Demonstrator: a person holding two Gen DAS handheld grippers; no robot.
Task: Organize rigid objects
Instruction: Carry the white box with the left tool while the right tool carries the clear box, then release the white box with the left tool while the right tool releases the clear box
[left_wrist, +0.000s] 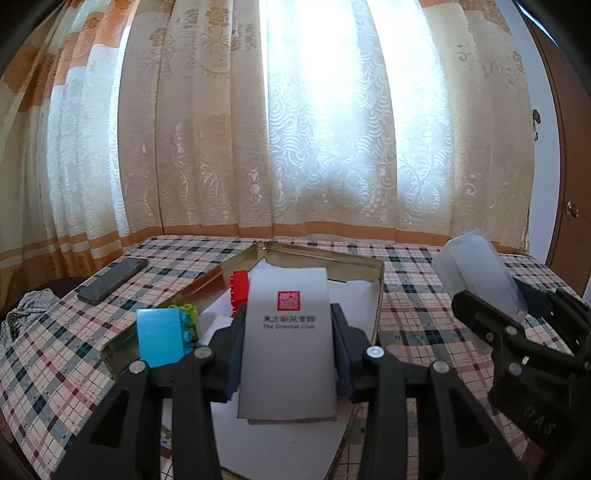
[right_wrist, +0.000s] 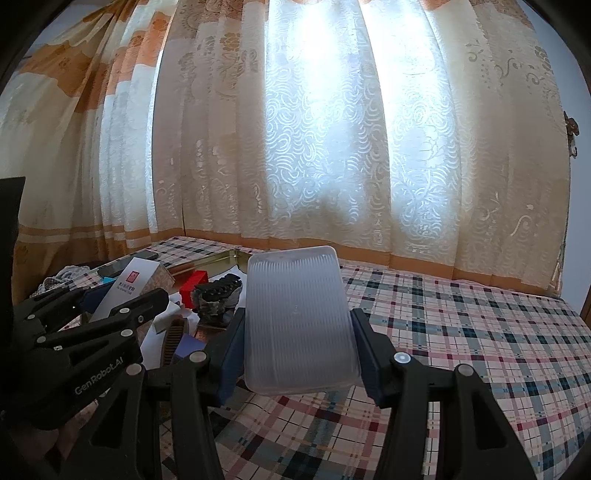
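Note:
My left gripper (left_wrist: 288, 314) is shut on a white card box (left_wrist: 288, 362) with a red seal, holding it above a gold metal tin (left_wrist: 373, 273). In the tin lie a red brick (left_wrist: 240, 284) and white paper. A blue brick (left_wrist: 162, 339) with a green brick (left_wrist: 184, 310) behind it sits at the tin's left rim. My right gripper (right_wrist: 298, 314) is shut on a translucent ribbed plastic box (right_wrist: 299, 325), held over the plaid cloth. The right wrist view also shows the left gripper (right_wrist: 118, 295), the white card box (right_wrist: 125, 284) and the red brick (right_wrist: 192, 288).
A dark phone (left_wrist: 110, 280) lies on the plaid tablecloth (right_wrist: 461, 332) at the far left. A black bristly brush (right_wrist: 218, 295), a brown comb (right_wrist: 173, 339) and a purple item (right_wrist: 188, 349) lie in the tin. Curtains hang close behind the table; a wooden door (left_wrist: 572, 184) stands at right.

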